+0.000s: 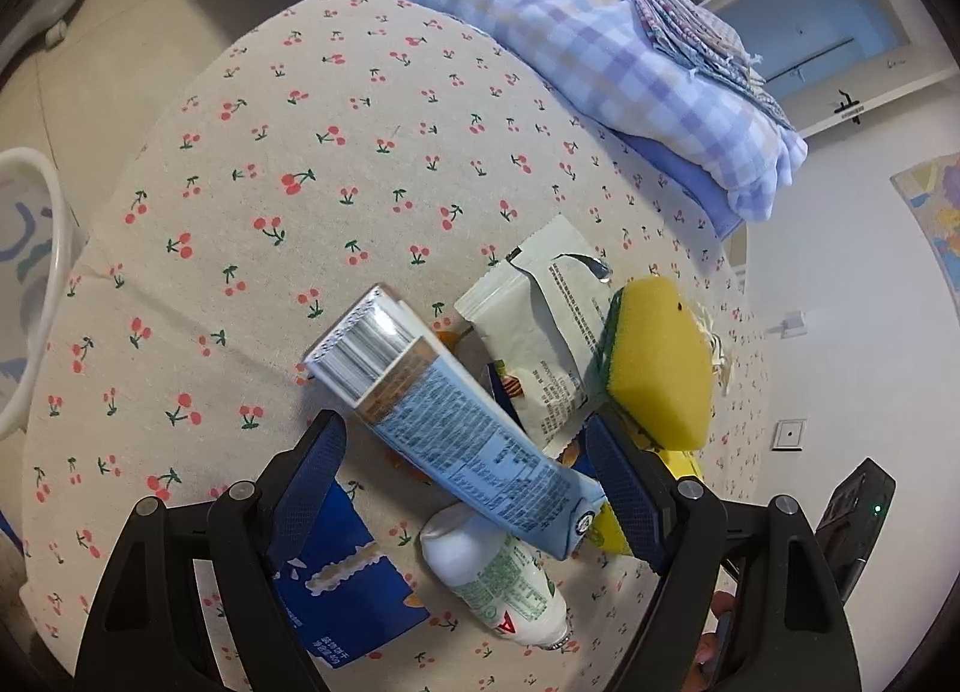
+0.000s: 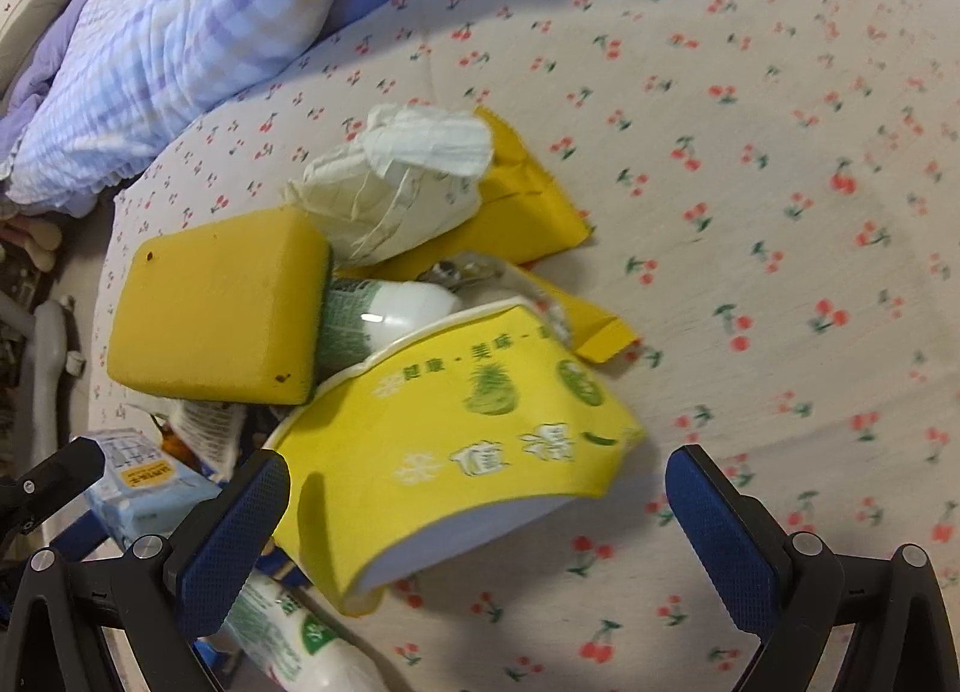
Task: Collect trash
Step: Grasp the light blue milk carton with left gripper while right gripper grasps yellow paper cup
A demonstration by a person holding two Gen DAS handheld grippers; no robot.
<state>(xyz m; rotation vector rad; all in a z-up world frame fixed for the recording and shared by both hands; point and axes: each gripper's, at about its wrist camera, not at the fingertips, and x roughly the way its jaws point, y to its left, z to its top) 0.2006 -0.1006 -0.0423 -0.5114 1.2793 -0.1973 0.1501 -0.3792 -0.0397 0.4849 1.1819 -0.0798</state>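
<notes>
Several pieces of trash lie heaped on a bed (image 1: 252, 248) covered with a cherry-print sheet. Left wrist view: left tongs (image 1: 465, 488) stand apart, straddling the near end of a light-blue carton (image 1: 444, 422); pads do not press on it. Carton long axis runs diagonally, barcoded end pointing far-left, capped end near-right, resting across a white bottle (image 1: 498, 578) with green print. Bottle long axis slants from the carton's underside toward the near-right. Dark blue wrapper (image 1: 336, 584) lies flat under the left finger. White pouch (image 1: 540, 332) lies just beyond the carton, torn end pointing far. Yellow sponge (image 1: 657, 362) with green scouring face stands on edge, right of the pouch, touching it.

Right wrist view: right tongs (image 2: 480, 518) stand apart, open around a squashed yellow paper bowl (image 2: 468, 452); left finger (image 2: 234, 548) is at the bowl's left rim, right finger clear of it. Bowl lies on its side, mouth facing far-left, base near. Crumpled tissue (image 2: 408, 176) sits at the far side of the heap, over a yellow packet (image 2: 528, 212). Sponge lies left of the bowl, touching it.

Folded checked blanket (image 1: 600, 44) rests at the far end of the bed, well apart from the heap.
</notes>
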